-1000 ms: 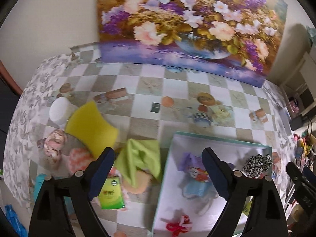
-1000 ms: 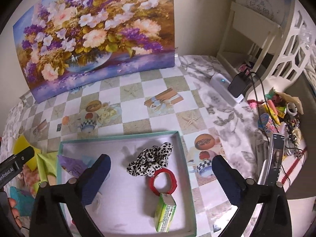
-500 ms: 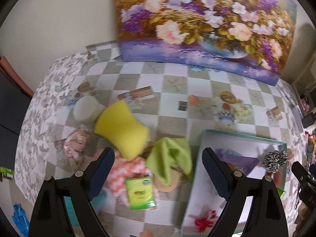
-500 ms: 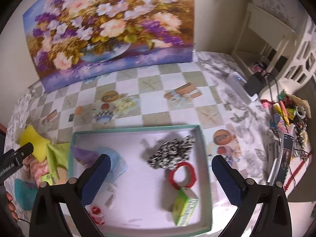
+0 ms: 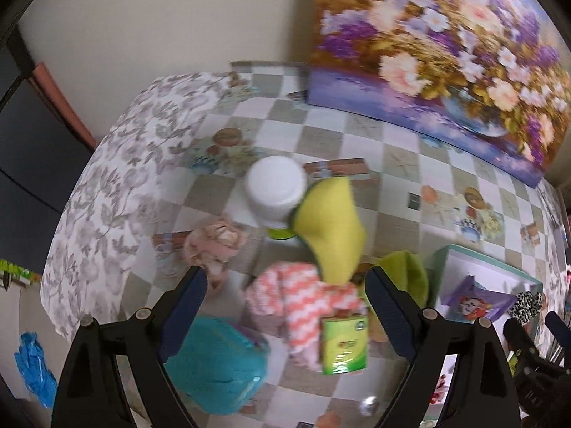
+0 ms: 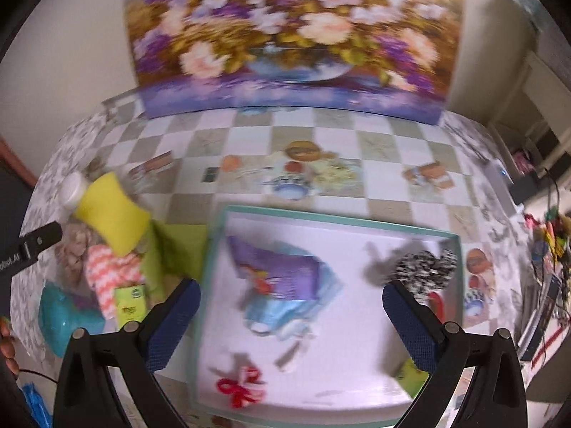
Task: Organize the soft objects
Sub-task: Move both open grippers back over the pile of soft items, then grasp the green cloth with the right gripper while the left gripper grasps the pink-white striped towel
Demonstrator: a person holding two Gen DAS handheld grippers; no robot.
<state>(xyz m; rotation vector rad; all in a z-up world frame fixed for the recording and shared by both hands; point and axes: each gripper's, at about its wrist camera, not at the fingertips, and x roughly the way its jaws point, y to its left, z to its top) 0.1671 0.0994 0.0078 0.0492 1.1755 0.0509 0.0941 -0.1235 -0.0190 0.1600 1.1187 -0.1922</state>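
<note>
- Left gripper (image 5: 285,296): jaws wide apart, nothing btwn them; it hangs over the pile of soft things on the checkered-cloth surface (image 5: 321,132).
- Right gripper (image 6: 291,306): jaws apart too, empty, over the shallow white tray with teal rim (image 6: 321,215).
- Already in the tray, as we read it: purple printed pouch on pale blue cloth (image 6: 282,274) at centre, black-and-white spotted scrunchie (image 6: 426,267) at 3 o'clock, red-and-white ribbon bow (image 6: 241,385) at 6 o'clock, small green packet at 5 o'clock, partly hidden by the gripper.
- Left to sort, all outside the tray at its 9 o'clock: yellow curved sponge (image 5: 332,228), lime-green folded cloth (image 5: 410,274), coral-and-white zigzag cloth (image 5: 296,306), green tissue pack (image 5: 344,344) lying on it, teal plush lump (image 5: 214,367), pink floral scrunchie (image 5: 214,246).
- White-lidded jar (image 5: 276,192) touches the sponge at 10 o'clock of the pile; looks hard, so prob. not for the tray.
- We judge the job under half done: approx. six soft pcs to go, none gripped yet.
- Both views blurred, so small items stay unsure.
</note>
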